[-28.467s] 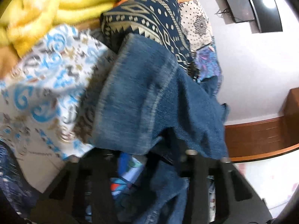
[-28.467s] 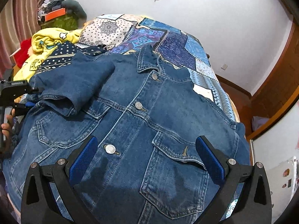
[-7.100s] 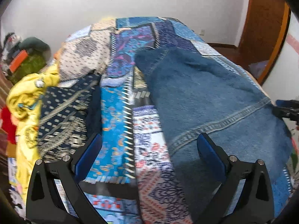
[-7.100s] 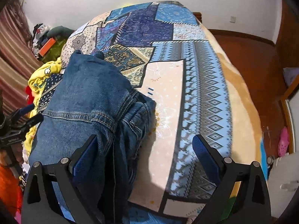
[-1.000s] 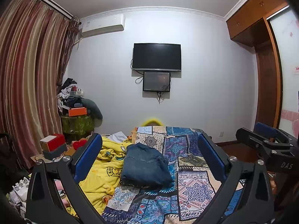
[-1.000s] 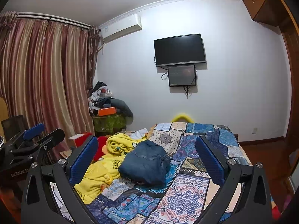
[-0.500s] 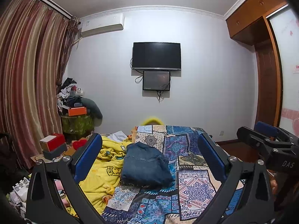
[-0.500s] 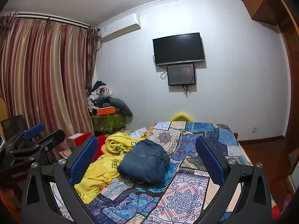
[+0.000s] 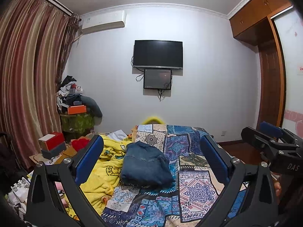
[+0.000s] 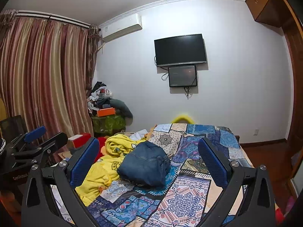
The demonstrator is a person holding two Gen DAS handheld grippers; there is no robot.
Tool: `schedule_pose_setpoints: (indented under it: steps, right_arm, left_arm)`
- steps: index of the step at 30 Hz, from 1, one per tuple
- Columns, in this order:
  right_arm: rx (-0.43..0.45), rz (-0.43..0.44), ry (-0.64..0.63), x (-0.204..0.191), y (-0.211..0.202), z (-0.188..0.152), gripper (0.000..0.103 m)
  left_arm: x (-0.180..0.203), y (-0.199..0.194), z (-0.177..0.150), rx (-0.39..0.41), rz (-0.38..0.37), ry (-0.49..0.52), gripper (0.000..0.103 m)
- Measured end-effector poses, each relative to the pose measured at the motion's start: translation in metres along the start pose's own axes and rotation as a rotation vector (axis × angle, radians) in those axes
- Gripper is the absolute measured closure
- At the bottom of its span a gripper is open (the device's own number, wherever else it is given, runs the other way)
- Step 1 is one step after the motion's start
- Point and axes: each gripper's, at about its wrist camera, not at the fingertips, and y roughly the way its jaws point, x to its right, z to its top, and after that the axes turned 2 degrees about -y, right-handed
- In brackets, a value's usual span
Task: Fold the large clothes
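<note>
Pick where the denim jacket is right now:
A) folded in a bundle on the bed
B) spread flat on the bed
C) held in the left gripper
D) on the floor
A: the jacket sits as a compact folded bundle on the bed, both grippers open and clear of it.

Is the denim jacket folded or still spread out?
Folded: the denim jacket sits as a compact bundle on the patchwork quilt, beside the yellow blanket; both grippers are open and clear of it.

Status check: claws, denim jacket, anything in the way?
Left claw open, empty. Right claw open, empty. Denim jacket folded on patchwork quilt, yellow blanket alongside. Nothing blocking.
</note>
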Motion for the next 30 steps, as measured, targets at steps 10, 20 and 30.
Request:
schedule_pose_setpoints:
  steps: [10,20,30]
  right_arm:
    - [0.002,-0.006,0.007,0.004,-0.001,0.0,0.0]
    - [0.002,-0.012,0.022,0.008,-0.001,-0.001,0.0]
    - [-0.018,-0.016,0.04,0.012,0.006,-0.004,0.0]
  left_arm:
    - [0.001,0.003,-0.001,-0.028,-0.036,-0.012,0.0]
    - [0.004,0.008,-0.004,-0.045,-0.055,-0.003,0.0]
    - [0.004,0.02,-0.009,-0.082,-0.088,-0.004,0.0]
